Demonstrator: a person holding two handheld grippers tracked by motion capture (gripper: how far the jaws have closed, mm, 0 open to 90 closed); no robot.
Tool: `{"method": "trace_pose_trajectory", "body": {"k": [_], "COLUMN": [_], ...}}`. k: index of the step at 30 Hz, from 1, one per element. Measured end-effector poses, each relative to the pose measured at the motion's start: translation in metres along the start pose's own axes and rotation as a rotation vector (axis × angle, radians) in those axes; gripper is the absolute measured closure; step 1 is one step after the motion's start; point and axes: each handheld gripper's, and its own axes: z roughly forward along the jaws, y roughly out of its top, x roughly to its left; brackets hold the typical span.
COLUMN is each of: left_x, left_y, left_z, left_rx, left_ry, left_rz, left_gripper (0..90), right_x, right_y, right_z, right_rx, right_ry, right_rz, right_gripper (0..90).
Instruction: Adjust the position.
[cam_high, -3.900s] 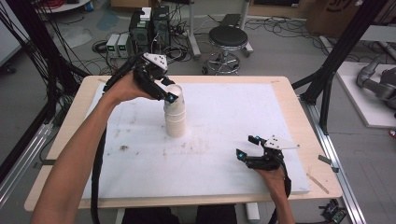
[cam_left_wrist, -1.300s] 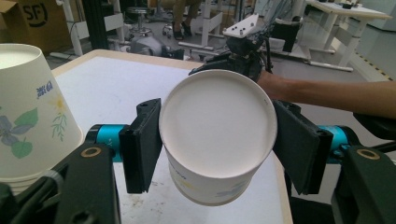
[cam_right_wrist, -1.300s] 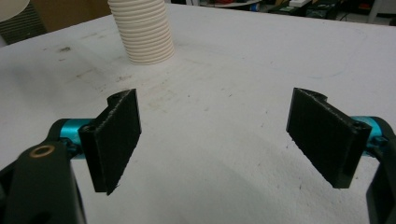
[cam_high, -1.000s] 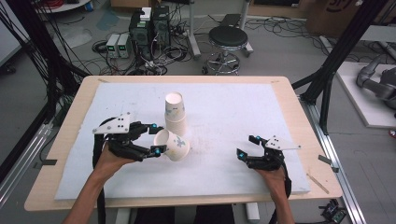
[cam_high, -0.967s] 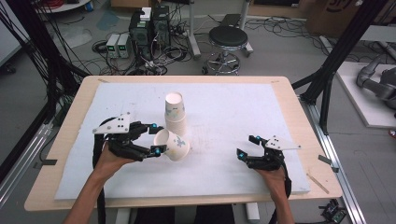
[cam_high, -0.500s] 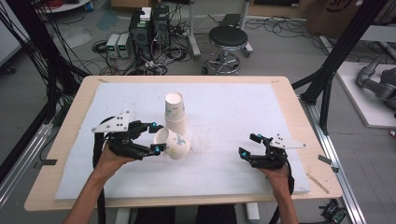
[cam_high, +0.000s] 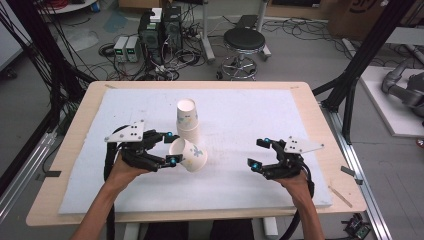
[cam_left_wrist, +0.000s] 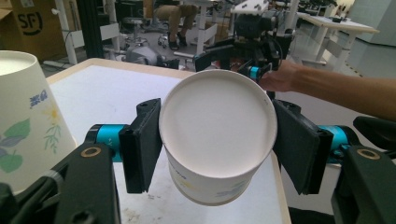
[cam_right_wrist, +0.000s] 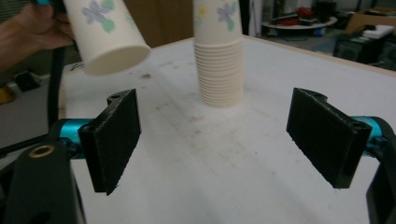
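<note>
Left gripper (cam_left_wrist: 217, 154) clamps, we note, a tilted floral paper cup (cam_left_wrist: 217, 135), apparently clear of the white mat (cam_high: 240, 120), beside the cup stack (cam_high: 187, 120). Right gripper (cam_high: 259, 154) gapes wide, empty.

This is a robotics lab. Beyond the left gripper (cam_high: 167, 147) stand black frames (cam_high: 365, 60), computers (cam_high: 160, 27) with many cables on the floor, a stool (cam_high: 242, 42), and more desks (cam_left_wrist: 327, 23).
</note>
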Motion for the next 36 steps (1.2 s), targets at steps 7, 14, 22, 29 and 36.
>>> {"method": "trace_pose_trajectory", "body": {"k": [7, 14, 22, 29, 36], "left_x": [-0.004, -0.007, -0.009, -0.011, -0.013], "left_y": [0.001, 0.001, 0.002, 0.003, 0.006], "left_z": [0.009, 0.013, 0.013, 0.015, 0.018], "left_rx": [0.000, 0.006, 0.002, 0.006, 0.000], "left_ry": [-0.013, -0.024, -0.028, -0.032, -0.044], "left_rz": [0.007, 0.010, 0.016, 0.019, 0.022], "left_gripper": [36.2, 36.2, 36.2, 36.2, 36.2], "right_x": [0.014, 0.030, 0.038, 0.043, 0.048], "right_y": [0.034, 0.056, 0.066, 0.067, 0.066], "right_z": [0.019, 0.049, 0.076, 0.087, 0.096], "right_rx": [0.025, 0.070, 0.091, 0.108, 0.116], "right_ry": [0.125, 0.257, 0.322, 0.347, 0.371], "right_rz": [-0.073, -0.146, -0.172, -0.178, -0.172], "right_gripper": [17.9, 17.9, 17.9, 17.9, 17.9]}}
